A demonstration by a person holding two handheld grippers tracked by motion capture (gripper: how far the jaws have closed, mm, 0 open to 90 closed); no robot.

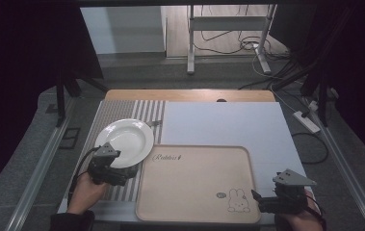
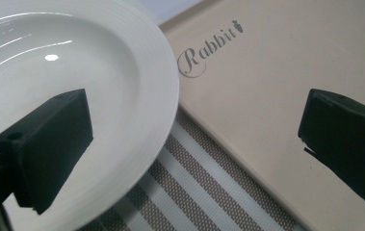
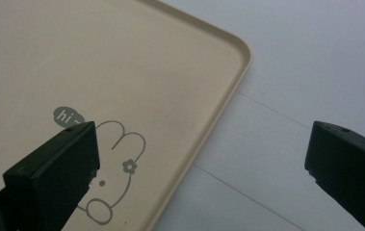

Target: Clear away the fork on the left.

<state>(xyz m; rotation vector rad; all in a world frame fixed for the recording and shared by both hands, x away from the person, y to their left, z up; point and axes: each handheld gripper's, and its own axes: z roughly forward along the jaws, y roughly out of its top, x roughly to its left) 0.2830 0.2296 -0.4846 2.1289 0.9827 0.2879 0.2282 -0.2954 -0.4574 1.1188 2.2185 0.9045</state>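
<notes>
A desk carries a striped mat at its left and a flat sheet at its right. A plate lies on the mat, its right rim just beside the left edge of a tray, which sits at the near middle of the desk and overlaps the sheet. The left hand-held gripper is at the plate's near rim, one jaw over the plate and the other over the tray. The right hand-held gripper sits at the tray's near right corner, one jaw over the tray and the other over the sheet. Beyond the desk, a stand rests on the floor among cables.
</notes>
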